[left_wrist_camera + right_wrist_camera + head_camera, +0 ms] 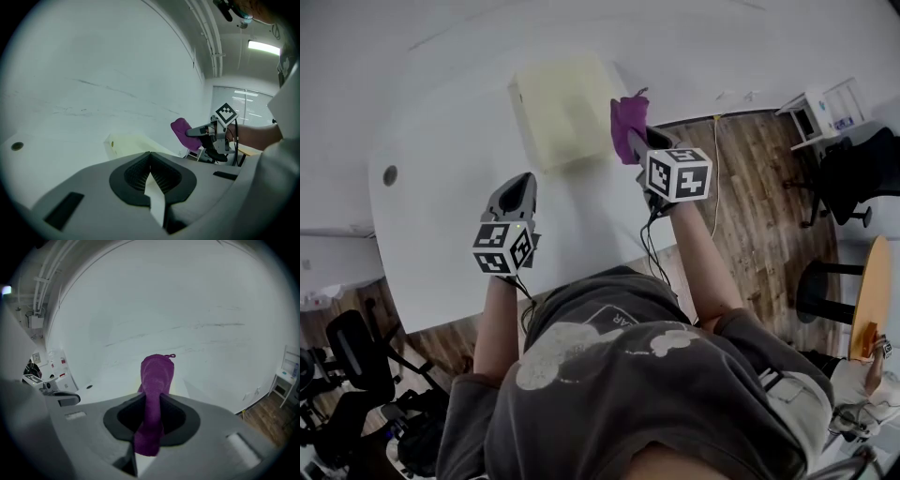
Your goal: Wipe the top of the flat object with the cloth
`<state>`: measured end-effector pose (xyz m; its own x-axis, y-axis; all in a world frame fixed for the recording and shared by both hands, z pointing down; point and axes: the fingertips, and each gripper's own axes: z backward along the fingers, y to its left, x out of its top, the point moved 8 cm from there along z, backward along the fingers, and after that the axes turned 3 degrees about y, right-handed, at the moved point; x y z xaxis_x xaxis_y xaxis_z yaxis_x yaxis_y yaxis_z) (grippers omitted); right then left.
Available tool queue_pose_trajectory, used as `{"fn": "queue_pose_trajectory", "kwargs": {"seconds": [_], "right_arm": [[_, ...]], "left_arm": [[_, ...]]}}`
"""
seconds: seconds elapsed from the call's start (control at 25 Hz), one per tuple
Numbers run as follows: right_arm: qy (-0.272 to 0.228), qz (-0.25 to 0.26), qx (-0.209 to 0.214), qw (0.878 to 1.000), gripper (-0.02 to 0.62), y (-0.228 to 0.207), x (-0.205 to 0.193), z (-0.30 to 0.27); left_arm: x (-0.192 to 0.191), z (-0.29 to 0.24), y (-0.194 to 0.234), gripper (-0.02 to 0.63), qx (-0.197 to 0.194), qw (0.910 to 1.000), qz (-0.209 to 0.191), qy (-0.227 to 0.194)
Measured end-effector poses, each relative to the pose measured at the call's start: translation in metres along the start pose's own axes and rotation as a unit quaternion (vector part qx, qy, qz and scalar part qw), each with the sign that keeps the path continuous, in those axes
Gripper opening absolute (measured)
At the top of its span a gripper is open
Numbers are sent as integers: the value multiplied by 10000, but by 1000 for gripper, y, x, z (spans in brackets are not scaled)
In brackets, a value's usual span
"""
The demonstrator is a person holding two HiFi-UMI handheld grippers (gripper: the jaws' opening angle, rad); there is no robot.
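Note:
A pale yellow flat box (558,108) lies on the white table (441,141), toward its far side. My right gripper (632,133) is shut on a purple cloth (628,115), which hangs at the box's right edge. In the right gripper view the cloth (157,373) stands up between the jaws of that gripper (152,413) and hides most of the box. My left gripper (523,183) hovers over the table nearer to me, left of the box, shut with nothing in it. The left gripper view shows the box (133,144), the cloth (182,131) and the closed jaws of the left gripper (150,161).
A round cable hole (390,175) sits in the table at the left. The table's right edge drops to a wooden floor (750,178) with a yellow cable (715,178), a black office chair (862,173), a white shelf (830,108) and a round wooden stool (872,295).

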<state>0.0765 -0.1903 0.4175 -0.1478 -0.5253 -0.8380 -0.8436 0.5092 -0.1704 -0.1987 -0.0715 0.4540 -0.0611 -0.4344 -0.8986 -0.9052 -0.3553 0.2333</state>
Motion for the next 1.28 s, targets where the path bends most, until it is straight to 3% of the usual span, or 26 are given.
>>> {"fn": "queue_pose_trajectory", "kwargs": {"seconds": [0.52,1.28], "right_arm": [[180,57,462,9988,74,-29,32,-62],[524,279,1155,9915,74,-9,51,-144]], "left_arm": [[-9,-61,5,-4,219,9974,92,679],[-33,-101,20,-5,510,9876,351,1445]]}}
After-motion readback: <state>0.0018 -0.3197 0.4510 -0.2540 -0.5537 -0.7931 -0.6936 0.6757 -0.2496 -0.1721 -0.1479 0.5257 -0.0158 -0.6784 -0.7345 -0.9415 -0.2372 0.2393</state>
